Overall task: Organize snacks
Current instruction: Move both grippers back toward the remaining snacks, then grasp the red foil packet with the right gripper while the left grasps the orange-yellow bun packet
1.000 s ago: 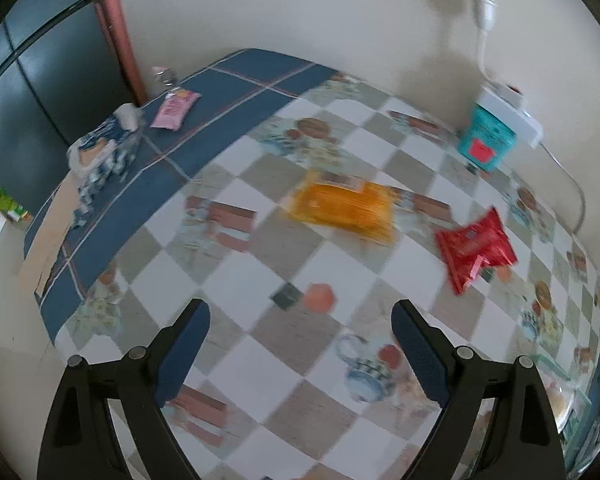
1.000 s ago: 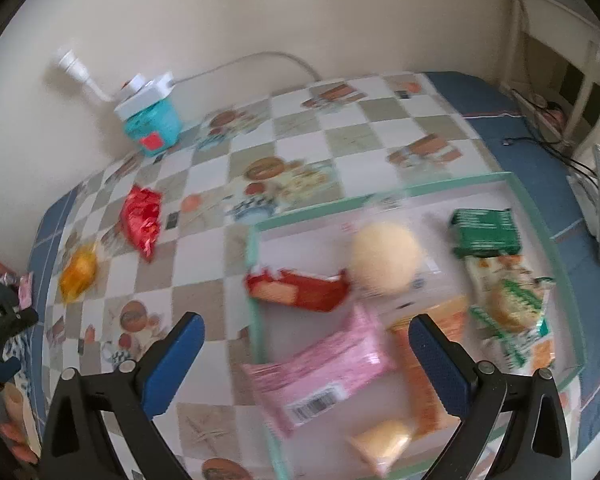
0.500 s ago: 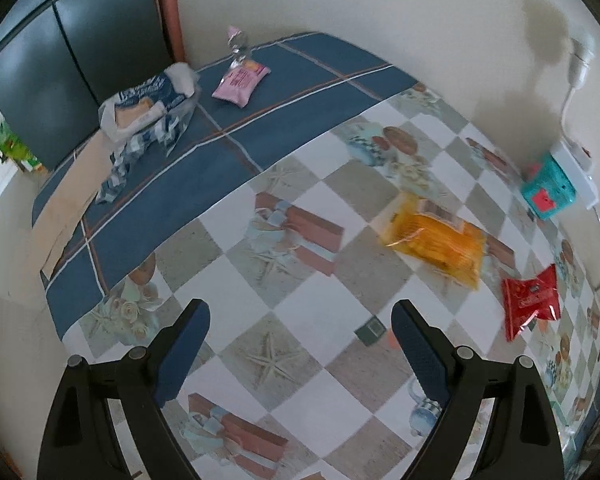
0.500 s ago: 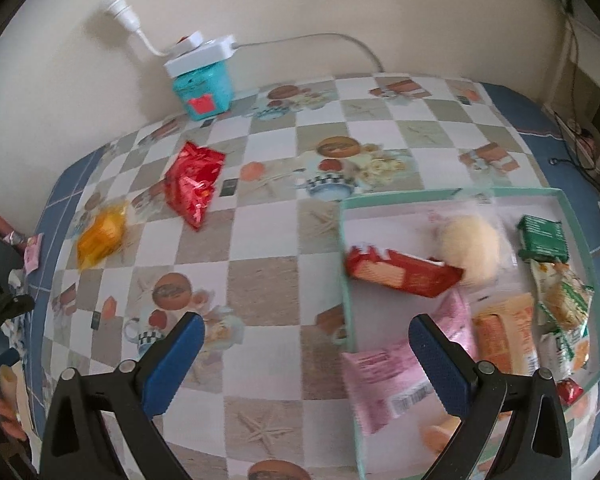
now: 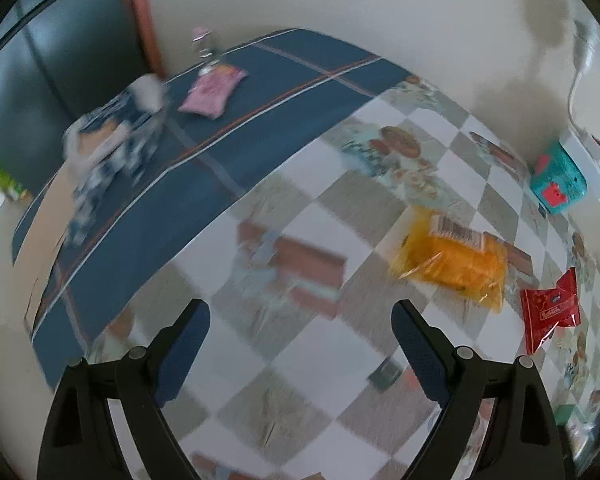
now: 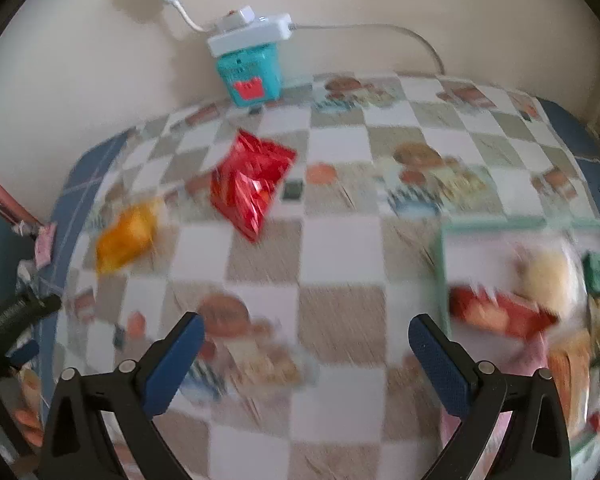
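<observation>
An orange snack packet (image 5: pixel 452 262) and a red snack packet (image 5: pixel 550 310) lie on the checkered tablecloth, right of my left gripper (image 5: pixel 300 322), which is open and empty above the table. A pink packet (image 5: pixel 214 88) and a blue-and-white bag (image 5: pixel 112 152) lie on the far blue part. My right gripper (image 6: pixel 306 336) is open and empty; the red packet (image 6: pixel 250 182) and the orange packet (image 6: pixel 126 236) lie ahead of it. A green-rimmed tray (image 6: pixel 500 224) with several snacks sits at its right.
A teal box (image 6: pixel 250 74) with a white power strip (image 6: pixel 250 34) on top stands against the back wall. A dark cabinet (image 5: pixel 40 60) stands beyond the table's left end. The table edge runs close in front of my left gripper.
My left gripper has moved closer to the table, toward the orange packet. My right gripper has swung left, away from the tray; the red packet now lies straight ahead.
</observation>
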{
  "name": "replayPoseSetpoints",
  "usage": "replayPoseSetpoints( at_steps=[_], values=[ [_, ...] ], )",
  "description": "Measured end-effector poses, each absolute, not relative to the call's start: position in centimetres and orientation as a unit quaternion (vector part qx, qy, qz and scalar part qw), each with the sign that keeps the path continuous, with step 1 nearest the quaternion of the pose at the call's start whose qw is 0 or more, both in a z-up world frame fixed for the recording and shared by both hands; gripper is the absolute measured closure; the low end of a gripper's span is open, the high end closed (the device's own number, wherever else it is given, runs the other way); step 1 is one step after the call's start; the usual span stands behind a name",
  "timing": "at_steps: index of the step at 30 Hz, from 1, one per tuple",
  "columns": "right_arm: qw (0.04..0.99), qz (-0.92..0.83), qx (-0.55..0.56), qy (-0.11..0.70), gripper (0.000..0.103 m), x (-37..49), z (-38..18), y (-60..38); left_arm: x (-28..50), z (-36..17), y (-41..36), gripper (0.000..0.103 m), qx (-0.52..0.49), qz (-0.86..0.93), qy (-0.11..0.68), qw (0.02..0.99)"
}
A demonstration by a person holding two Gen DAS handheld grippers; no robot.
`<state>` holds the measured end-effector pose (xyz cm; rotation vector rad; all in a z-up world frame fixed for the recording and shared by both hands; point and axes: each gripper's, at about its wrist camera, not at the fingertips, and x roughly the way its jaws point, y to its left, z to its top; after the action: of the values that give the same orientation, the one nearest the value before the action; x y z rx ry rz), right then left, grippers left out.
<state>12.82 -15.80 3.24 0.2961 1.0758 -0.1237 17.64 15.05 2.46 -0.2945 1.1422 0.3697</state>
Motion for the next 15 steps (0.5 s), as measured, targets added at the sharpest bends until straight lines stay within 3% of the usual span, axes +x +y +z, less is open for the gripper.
replayPoseSetpoints(
  at_steps=[8, 15],
  values=[
    [0.847, -0.046, 0.214, 0.484, 0.000, 19.8, 4.0, -16.1, 23.7, 2.5, 12.6, 0.010, -0.144, 0.039, 0.551, 0.821],
    [0.836, -0.049, 0.243, 0.490, 0.000, 23.9, 2.1, -15.6, 26.6, 0.7, 11.8, 0.010, -0.203, 0.051, 0.572, 0.793]
  ],
)
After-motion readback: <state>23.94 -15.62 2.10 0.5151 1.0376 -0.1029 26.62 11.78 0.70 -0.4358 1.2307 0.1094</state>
